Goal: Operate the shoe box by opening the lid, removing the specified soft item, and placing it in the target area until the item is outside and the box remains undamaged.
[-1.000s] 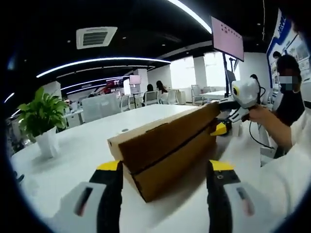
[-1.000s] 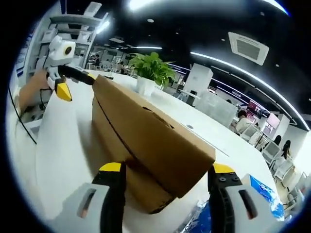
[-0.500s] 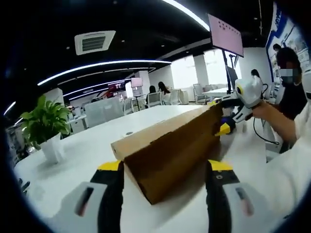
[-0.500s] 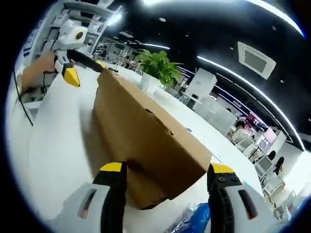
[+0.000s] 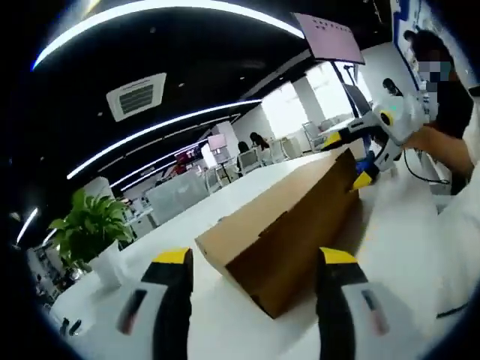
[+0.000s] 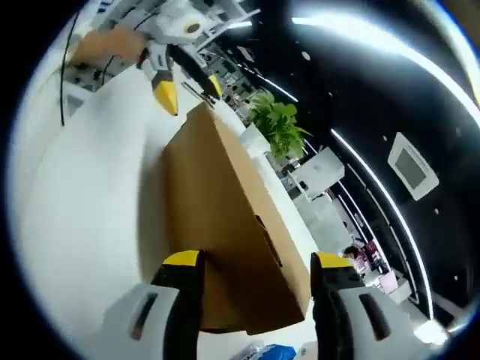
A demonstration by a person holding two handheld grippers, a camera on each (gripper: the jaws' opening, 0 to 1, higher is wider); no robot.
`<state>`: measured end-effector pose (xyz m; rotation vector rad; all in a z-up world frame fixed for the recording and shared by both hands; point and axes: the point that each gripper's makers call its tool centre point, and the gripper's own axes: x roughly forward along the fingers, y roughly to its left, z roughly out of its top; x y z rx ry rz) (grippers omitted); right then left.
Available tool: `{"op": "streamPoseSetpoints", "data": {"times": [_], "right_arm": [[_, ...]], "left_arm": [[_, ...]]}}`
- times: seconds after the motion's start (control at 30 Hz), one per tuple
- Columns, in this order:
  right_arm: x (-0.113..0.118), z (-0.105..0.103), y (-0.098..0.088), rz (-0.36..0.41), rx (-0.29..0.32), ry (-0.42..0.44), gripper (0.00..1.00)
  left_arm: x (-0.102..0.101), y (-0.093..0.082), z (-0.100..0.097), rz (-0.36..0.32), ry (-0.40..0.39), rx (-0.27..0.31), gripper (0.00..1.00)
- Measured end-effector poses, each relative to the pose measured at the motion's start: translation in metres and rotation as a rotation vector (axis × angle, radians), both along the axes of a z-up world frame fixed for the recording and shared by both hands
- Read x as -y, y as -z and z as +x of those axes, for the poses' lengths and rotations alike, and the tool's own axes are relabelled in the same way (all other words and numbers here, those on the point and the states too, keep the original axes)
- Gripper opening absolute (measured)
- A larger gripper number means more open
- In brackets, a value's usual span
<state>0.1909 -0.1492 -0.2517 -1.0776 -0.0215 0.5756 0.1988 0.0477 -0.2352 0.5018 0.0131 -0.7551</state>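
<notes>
Shoe box (image 5: 289, 244) sits on worktop (image 5: 397, 240), lid shut, btwn my left tongs (image 5: 255, 262) & right tongs (image 6: 255, 262), both spread, gripping nothing. Cardboard's light, stiff-ish, dents easily; I'd lift at lid edge.

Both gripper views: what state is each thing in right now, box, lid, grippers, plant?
Shoe box: on the white table, gripped at both ends.
Lid: on the box; open or shut, cannot tell.
Left gripper: open, jaws either side of the box's near end.
Right gripper: open, jaws either side of the opposite end.
Potted plant: upright on the table, apart from the box.
</notes>
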Motion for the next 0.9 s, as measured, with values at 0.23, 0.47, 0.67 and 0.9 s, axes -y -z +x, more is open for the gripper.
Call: {"op": "streamPoseSetpoints", "data": {"times": [0.23, 0.47, 0.67, 0.9], "right_arm": [[-0.001, -0.004, -0.007, -0.063, 0.062, -0.080, 0.57], [0.004, -0.009, -0.014, -0.155, 0.135, -0.066, 0.55], [0.010, -0.014, -0.016, -0.200, 0.168, -0.062, 0.62], [0.016, -0.024, -0.048, -0.113, 0.267, -0.040, 0.57]], "left_arm": [[0.005, -0.007, -0.004, 0.114, 0.045, 0.138, 0.64], [0.010, -0.005, -0.006, 0.211, 0.041, 0.209, 0.61], [0.001, -0.011, -0.002, 0.335, 0.011, 0.326, 0.61], [-0.004, -0.012, 0.003, 0.364, -0.022, 0.349, 0.79]]}}
